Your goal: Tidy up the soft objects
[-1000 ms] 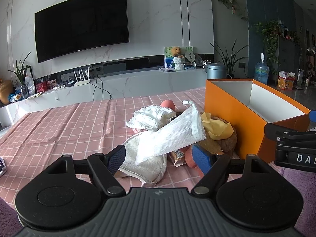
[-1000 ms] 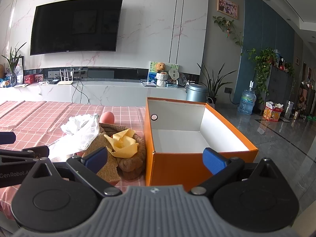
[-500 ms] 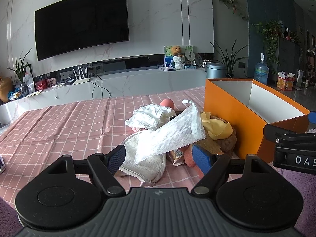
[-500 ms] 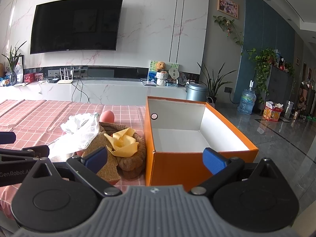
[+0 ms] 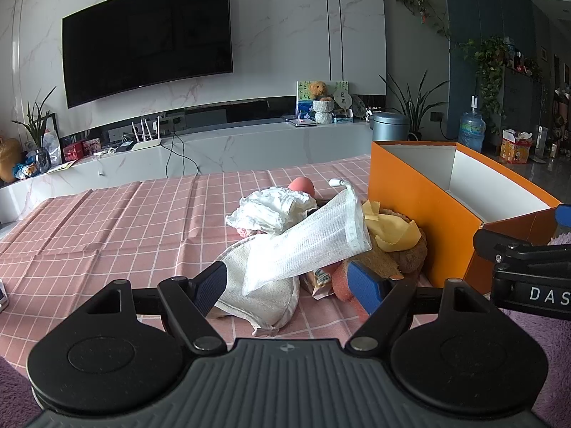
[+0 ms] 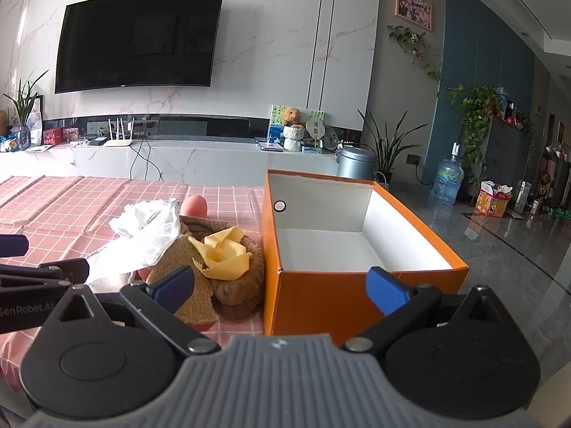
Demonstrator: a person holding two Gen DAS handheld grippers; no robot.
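A pile of soft things lies on the pink checked tablecloth [image 5: 107, 228]: a white mesh pouch [image 5: 310, 239], a crumpled white cloth [image 5: 271, 208], a white towel [image 5: 257, 292], a yellow cloth [image 5: 389, 228] on a brown plush [image 5: 407, 253], and a pink ball [image 5: 301, 186]. An open orange box [image 6: 357, 249] stands to the right of the pile, empty inside. My left gripper [image 5: 289, 281] is open, low in front of the pile. My right gripper [image 6: 280, 285] is open, in front of the box's near wall. The pile also shows in the right wrist view [image 6: 221, 253].
A white TV console [image 5: 214, 149] with a router, cables and ornaments runs behind the table under a wall TV [image 5: 146, 39]. A grey bin [image 6: 355, 160], potted plants and a water bottle [image 6: 446, 178] stand on the floor to the right. The table's right edge lies just beyond the box.
Almost nothing differs; both grippers have drifted very slightly, and the pile and box stay where they were.
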